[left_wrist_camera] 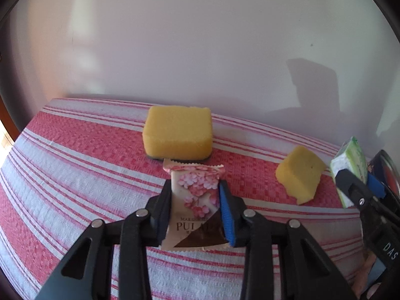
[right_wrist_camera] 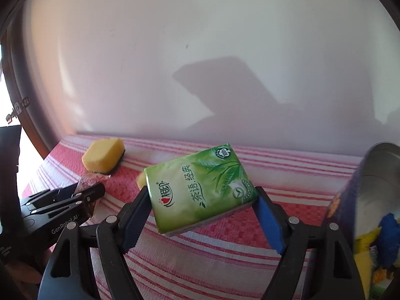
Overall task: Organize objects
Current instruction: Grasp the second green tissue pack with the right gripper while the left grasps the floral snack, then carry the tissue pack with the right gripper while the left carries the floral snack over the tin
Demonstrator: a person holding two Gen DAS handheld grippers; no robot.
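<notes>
In the left wrist view my left gripper is shut on a snack packet printed with pink blossoms, which lies on the red-and-white striped cloth. Just beyond the packet sits a yellow sponge. A smaller yellow sponge piece rests further right. In the right wrist view my right gripper is shut on a green tissue pack, holding it tilted above the cloth. The left gripper shows at the left of that view, and the right gripper at the right edge of the left view.
A tall open tin with colourful items inside stands at the right, close to my right gripper. A plain white wall backs the table. The cloth's left edge drops off near a dark wooden frame.
</notes>
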